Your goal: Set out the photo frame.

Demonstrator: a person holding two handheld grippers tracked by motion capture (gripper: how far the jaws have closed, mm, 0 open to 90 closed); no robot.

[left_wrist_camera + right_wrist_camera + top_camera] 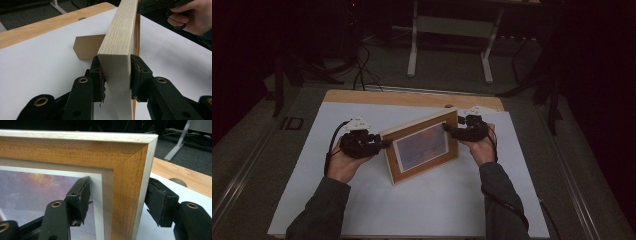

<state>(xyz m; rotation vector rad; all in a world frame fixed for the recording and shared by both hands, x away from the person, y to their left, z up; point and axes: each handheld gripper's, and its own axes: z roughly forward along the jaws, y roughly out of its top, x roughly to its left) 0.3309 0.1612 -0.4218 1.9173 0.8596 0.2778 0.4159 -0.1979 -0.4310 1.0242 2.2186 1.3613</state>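
Upright on the white desk [362,210], the picture frame [422,145] is pinched at both side edges: your left tool [116,75] clenched on one, your right tool [117,197] straddling the other. Uneven pressure could twist it, tipping it off its back stand [87,46].

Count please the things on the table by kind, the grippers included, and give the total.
Picture frame: 1
White sheet covering the table: 1
Grippers: 2, the left gripper and the right gripper, each shut on the frame
Total: 4
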